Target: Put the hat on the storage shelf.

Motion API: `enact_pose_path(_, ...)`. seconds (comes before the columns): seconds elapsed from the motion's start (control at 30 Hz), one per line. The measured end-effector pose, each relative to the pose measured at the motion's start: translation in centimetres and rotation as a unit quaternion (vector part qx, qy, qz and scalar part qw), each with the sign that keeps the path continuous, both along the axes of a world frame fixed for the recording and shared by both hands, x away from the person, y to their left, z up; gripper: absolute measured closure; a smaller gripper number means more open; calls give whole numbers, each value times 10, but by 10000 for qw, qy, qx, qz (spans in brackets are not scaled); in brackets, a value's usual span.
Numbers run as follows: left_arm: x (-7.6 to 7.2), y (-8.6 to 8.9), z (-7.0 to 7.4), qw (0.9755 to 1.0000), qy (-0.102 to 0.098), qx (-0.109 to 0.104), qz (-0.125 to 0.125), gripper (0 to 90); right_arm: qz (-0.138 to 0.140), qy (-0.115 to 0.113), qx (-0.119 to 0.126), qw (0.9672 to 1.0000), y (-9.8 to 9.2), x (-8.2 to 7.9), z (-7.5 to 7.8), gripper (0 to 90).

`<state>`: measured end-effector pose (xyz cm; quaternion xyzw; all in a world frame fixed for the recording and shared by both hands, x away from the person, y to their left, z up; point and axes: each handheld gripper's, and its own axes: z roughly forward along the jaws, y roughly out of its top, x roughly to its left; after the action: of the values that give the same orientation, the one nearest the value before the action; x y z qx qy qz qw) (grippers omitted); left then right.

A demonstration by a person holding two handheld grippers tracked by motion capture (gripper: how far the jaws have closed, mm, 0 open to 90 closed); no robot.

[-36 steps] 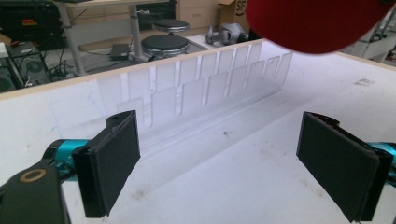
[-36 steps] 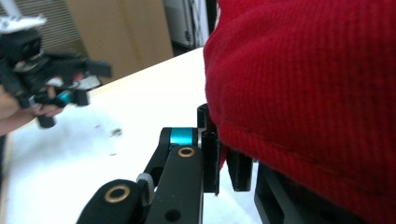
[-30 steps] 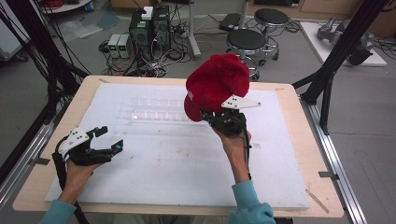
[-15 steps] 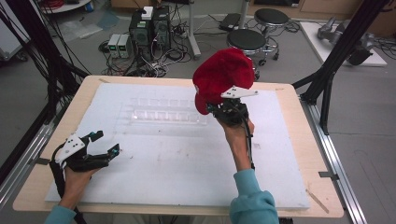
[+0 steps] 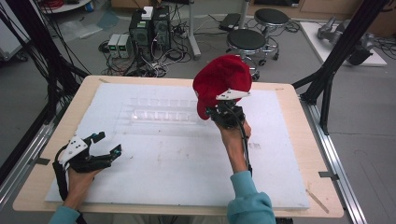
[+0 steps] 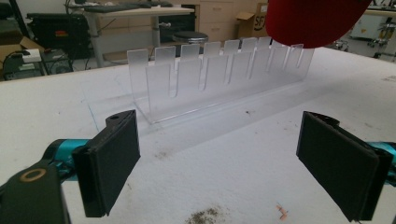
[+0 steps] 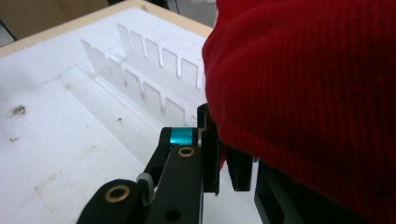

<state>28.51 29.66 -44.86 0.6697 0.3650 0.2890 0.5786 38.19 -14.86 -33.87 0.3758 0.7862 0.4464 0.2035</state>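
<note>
Clearly, the right gripper has its jaws pressed together on an edge of the red cap, probably the brim, though the cloth hides the exact spot. It holds the cap in the air above the right end of the clear rack, likely to set it into the slots. The left gripper rests low over the white board with jaws spread and nothing between them, waiting well apart from the rack.

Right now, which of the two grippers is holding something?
The right gripper is shut on the red cap; the left gripper is open and holds nothing.
</note>
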Motion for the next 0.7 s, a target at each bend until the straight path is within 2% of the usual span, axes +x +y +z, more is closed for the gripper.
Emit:
enact_pose_path(0.33, 0, 1, -1, 10000, -13, -41, 66, 137, -19, 90, -35, 10000, 4, 7, -9, 854)
enact_pose_path(0.53, -1, 0, -1, 9999, -51, -20, 99, 138, -14, 223, -50, 9997, 7, 13, -19, 854)
enact_pose_path(0.7, -1, 1, -1, 9999, -40, -36, 95, 139, -81, 148, 120, 9998, 5, 10, -29, 854)
